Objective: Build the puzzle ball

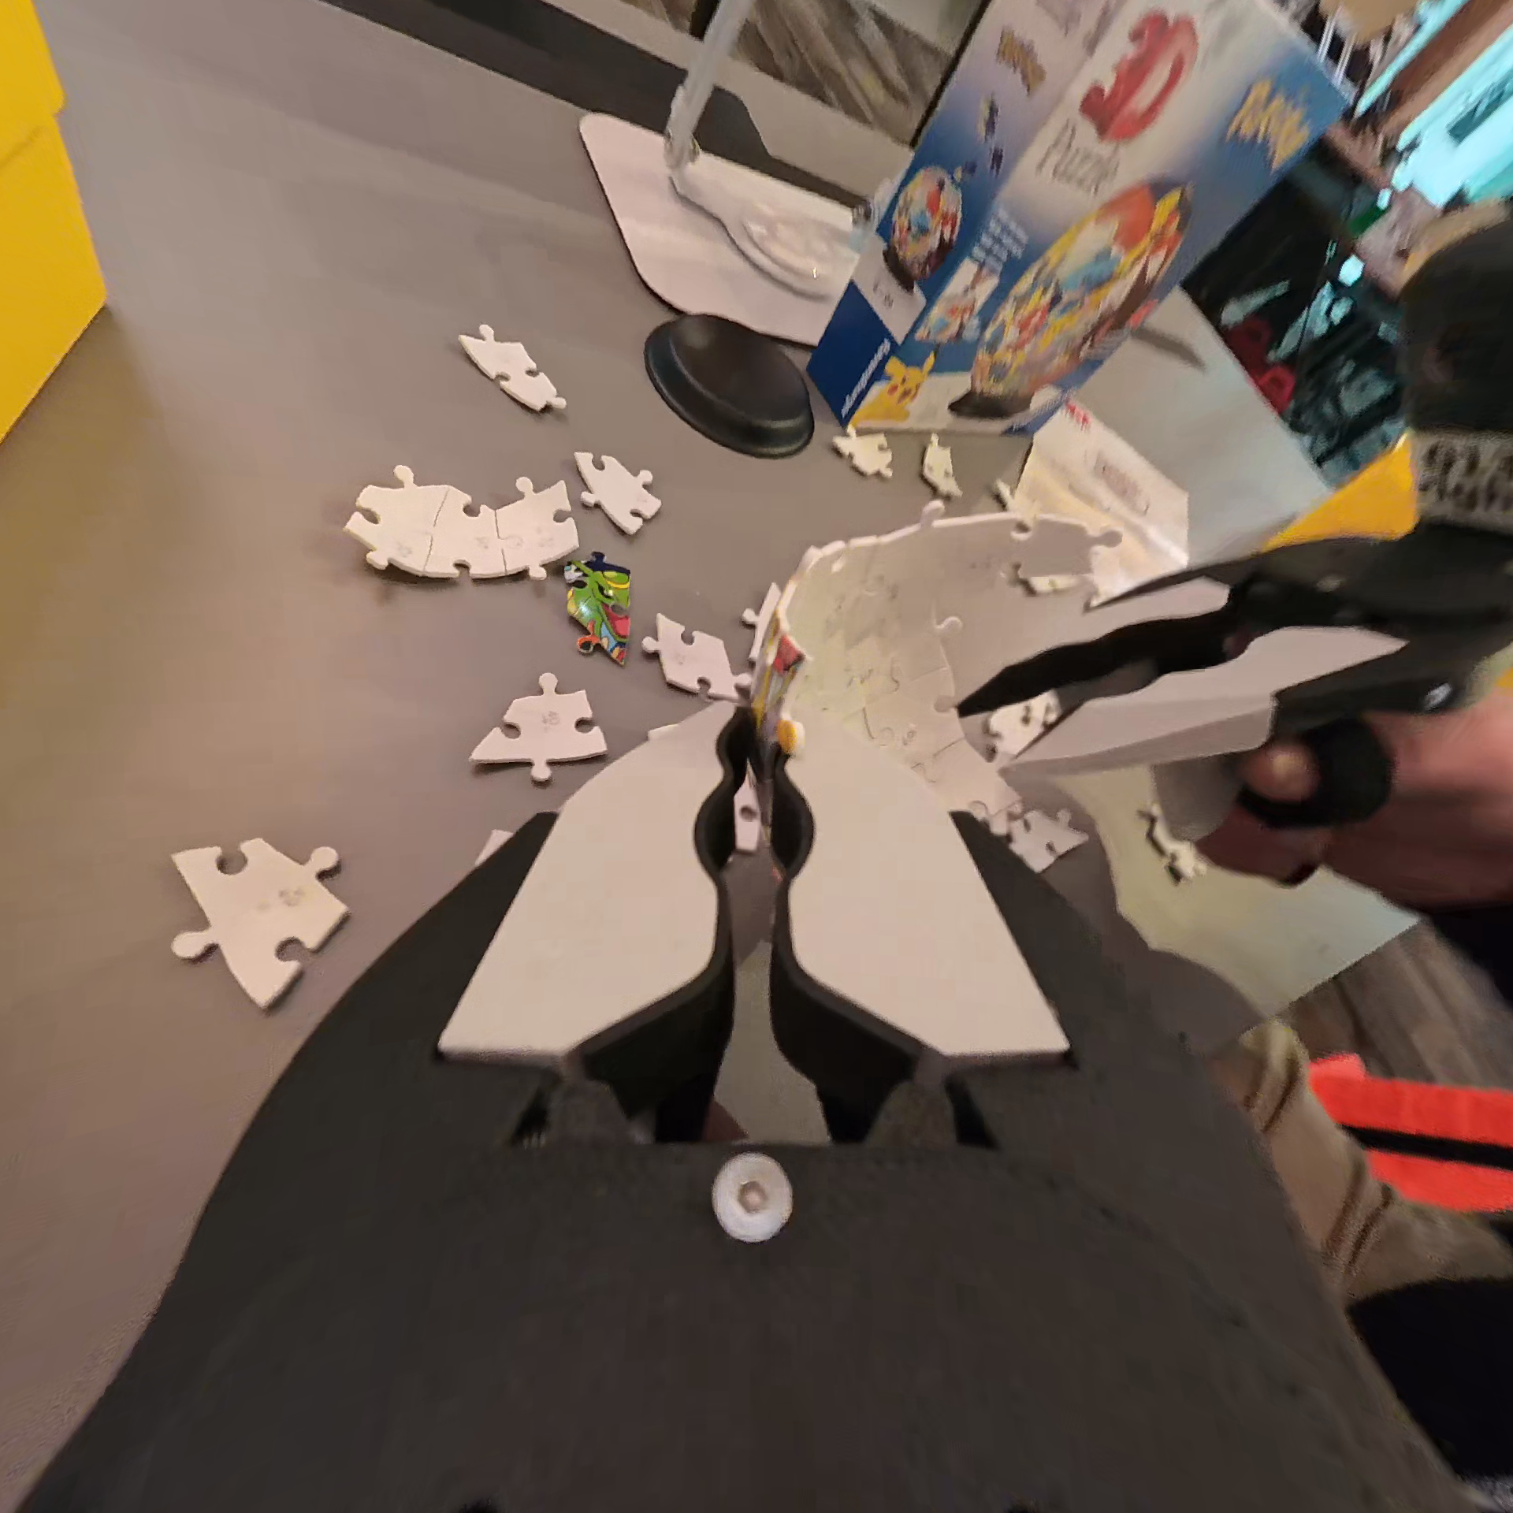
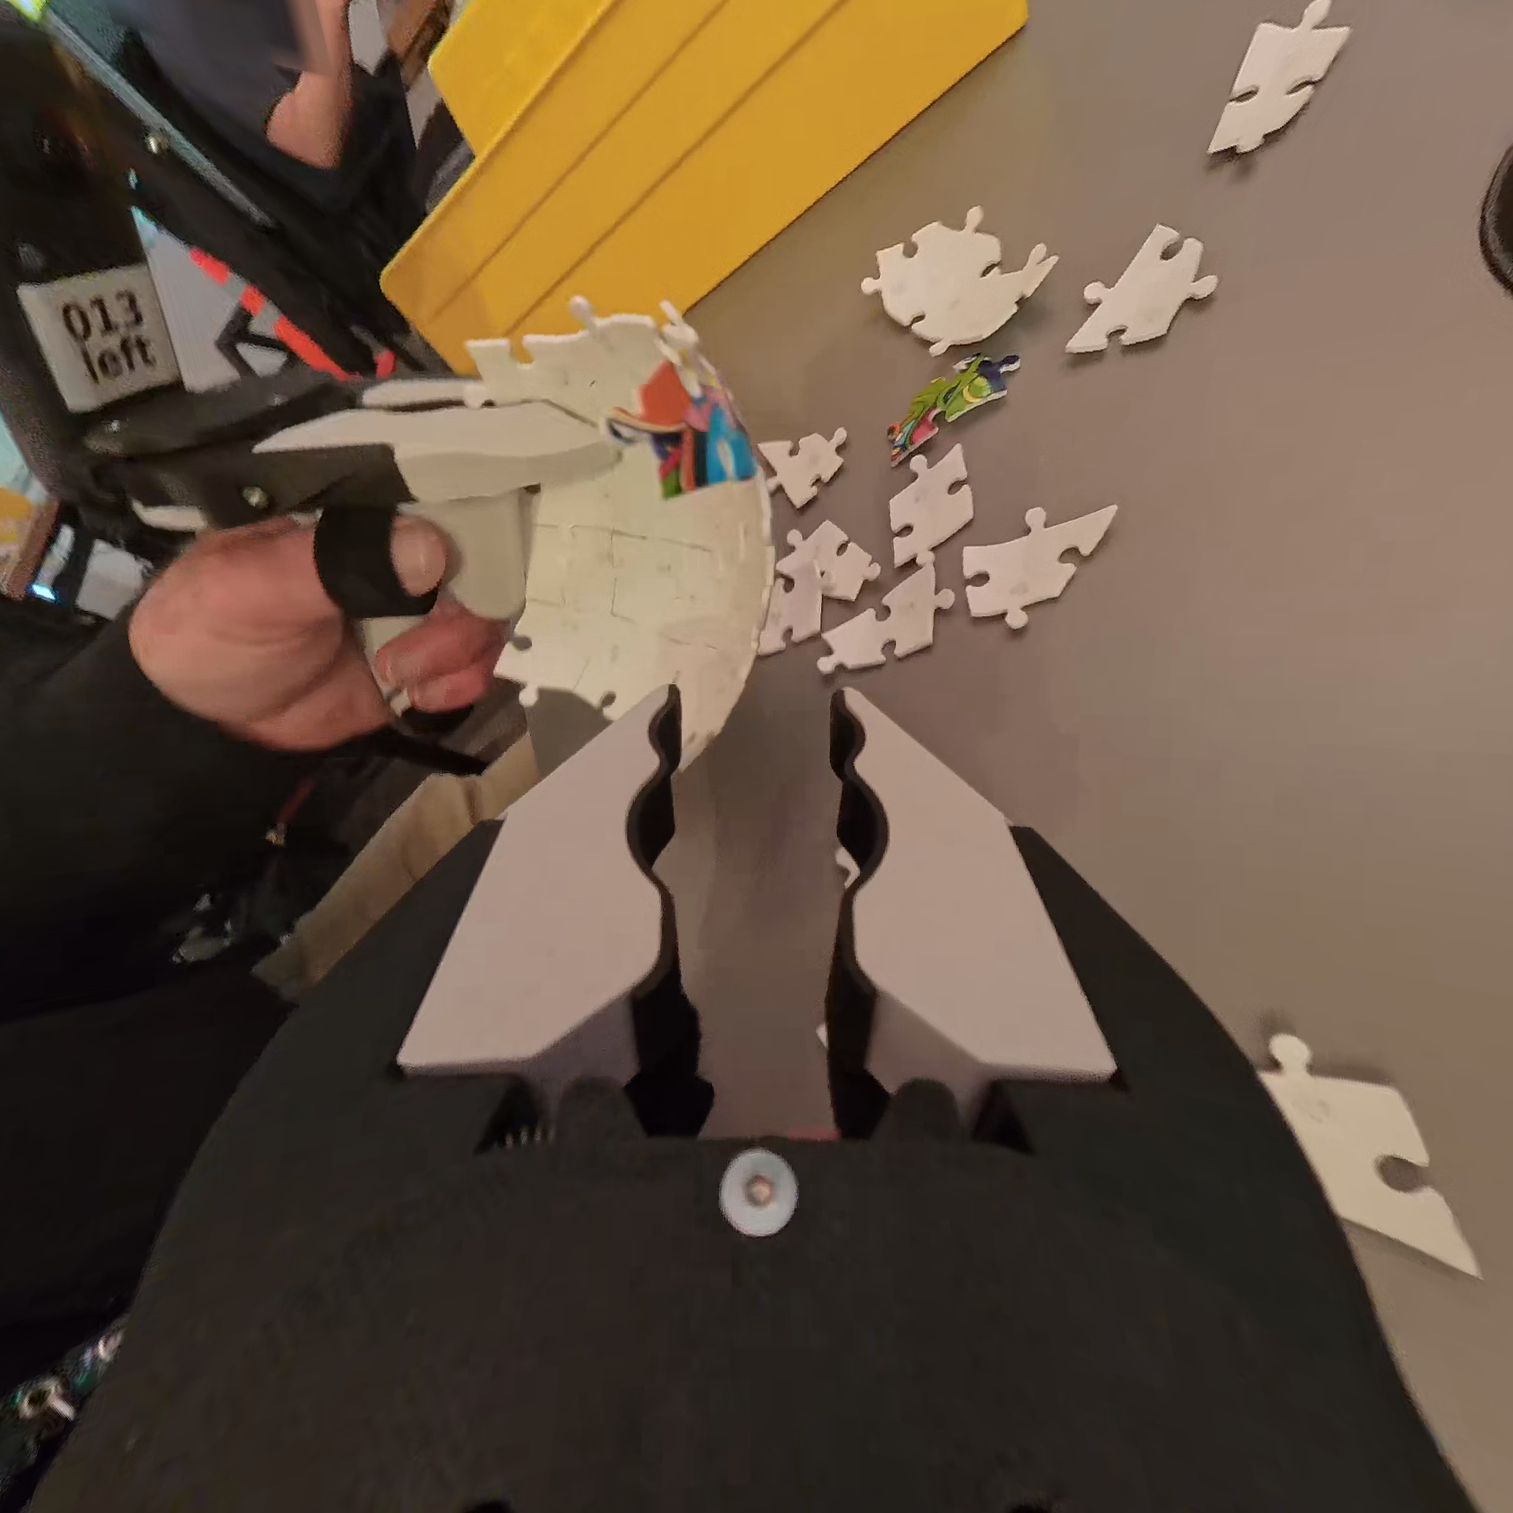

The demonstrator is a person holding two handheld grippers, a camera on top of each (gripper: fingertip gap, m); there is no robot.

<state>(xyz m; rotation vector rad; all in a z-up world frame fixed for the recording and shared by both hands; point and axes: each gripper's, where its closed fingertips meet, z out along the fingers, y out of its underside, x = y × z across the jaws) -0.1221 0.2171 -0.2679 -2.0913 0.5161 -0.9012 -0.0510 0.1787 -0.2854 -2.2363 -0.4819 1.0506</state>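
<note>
The partly built puzzle ball [image 1: 892,647] is a curved shell, white inside with coloured print outside. My left gripper [image 1: 761,733] is shut on the shell's near edge and holds it up over the grey table [image 1: 246,671]. In the right wrist view the shell [image 2: 647,573] sits at centre left with the left gripper [image 2: 602,438] clamped on its rim. My right gripper [image 2: 755,712] is open and empty, its left fingertip just in front of the shell's lower edge. It also shows in the left wrist view [image 1: 995,737], beside the shell's open side. Several loose white pieces [image 1: 540,729] lie face down, and one coloured piece [image 1: 602,606] lies face up.
A strip of three joined pieces [image 1: 462,532] lies at the left. A black round stand [image 1: 729,385], the puzzle box [image 1: 1056,229] and a white lamp base [image 1: 704,221] stand at the back. A yellow box [image 2: 655,139] sits at the table's side. A large loose piece [image 2: 1359,1154] lies near my right gripper. The left gripper's tips are roughly 9 cm from the right gripper's. The coloured piece [image 1: 602,606] lies around 10 cm away from my left fingertips. It is also in sight in the right wrist view [image 2: 930,402].
</note>
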